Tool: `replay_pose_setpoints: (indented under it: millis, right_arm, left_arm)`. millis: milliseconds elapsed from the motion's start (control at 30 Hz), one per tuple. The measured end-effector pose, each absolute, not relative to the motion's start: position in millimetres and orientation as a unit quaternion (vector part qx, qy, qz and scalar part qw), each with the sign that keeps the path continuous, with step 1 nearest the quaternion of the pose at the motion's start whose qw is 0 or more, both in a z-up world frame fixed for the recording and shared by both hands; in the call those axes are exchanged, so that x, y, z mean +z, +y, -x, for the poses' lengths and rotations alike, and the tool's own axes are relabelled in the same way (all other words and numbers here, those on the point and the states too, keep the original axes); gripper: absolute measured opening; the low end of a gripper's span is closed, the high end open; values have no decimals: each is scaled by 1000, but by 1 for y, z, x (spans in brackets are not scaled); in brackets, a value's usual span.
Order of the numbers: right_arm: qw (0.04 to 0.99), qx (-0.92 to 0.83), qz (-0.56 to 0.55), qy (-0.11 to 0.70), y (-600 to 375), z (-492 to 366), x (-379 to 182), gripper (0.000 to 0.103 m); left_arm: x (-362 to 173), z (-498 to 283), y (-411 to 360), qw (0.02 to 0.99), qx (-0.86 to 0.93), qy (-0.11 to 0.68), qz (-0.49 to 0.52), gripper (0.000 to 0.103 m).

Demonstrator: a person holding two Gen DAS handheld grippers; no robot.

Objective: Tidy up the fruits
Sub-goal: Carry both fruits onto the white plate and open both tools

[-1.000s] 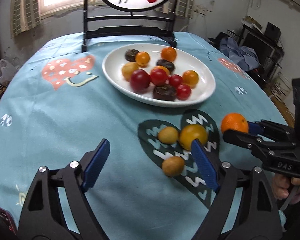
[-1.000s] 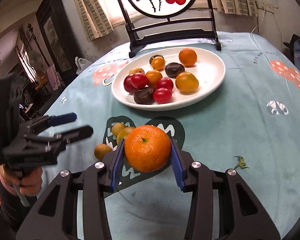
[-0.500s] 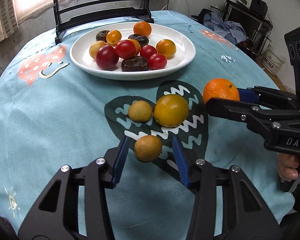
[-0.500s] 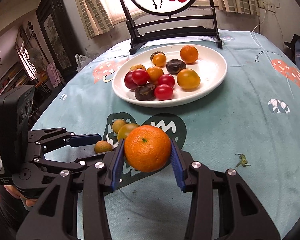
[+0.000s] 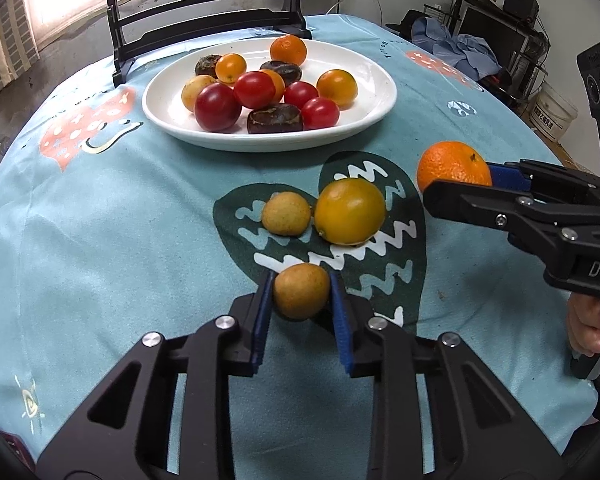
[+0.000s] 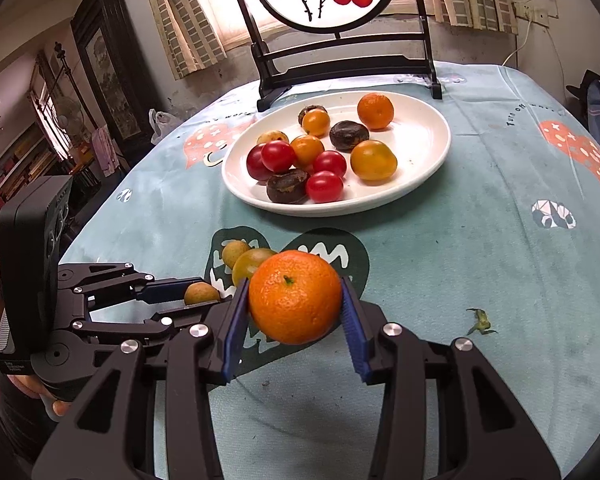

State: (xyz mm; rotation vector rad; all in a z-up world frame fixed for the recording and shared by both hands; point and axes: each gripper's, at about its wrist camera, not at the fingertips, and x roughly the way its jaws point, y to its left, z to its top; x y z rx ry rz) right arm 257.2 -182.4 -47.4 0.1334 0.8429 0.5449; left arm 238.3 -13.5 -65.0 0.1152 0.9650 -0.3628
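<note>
Now small brown fruit [image 5: 301,290] pinched inside left claw [image 5: 300,312], on tablecloth [image 5: 120,240].

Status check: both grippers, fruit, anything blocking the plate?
Left gripper just closed on small brown fruit. Right gripper shut on orange. Two fruits loose on tablecloth. Path to plate open.

Matt black plastic on left gripper [image 5: 301,304], ribbed blue pads, bright metal screws. Dull, finely speckled skin on small tan fruit [image 5: 301,296]. Pebbled, slightly shiny tangerine [image 6: 295,297]. Glossy white plate [image 6: 420,148]. Soft matt tablecloth [image 5: 120,220].
</note>
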Motion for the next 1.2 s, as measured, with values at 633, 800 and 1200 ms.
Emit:
replay_pose_setpoints:
  millis: [633,800,1200]
  right_arm:
    - [908,236,-100,333,-183,-315,-23,44]
    - [911,215,-116,333,-185,-356,-29,44]
    - [911,215,-118,331,-187,-394,-29,46]
  left_arm:
    - [1,-308,3,908,-150,389,53,29]
    - [4,-355,-5,913,-127,384,47,28]
    - [-15,-414,-3,914,-64,397,50,75]
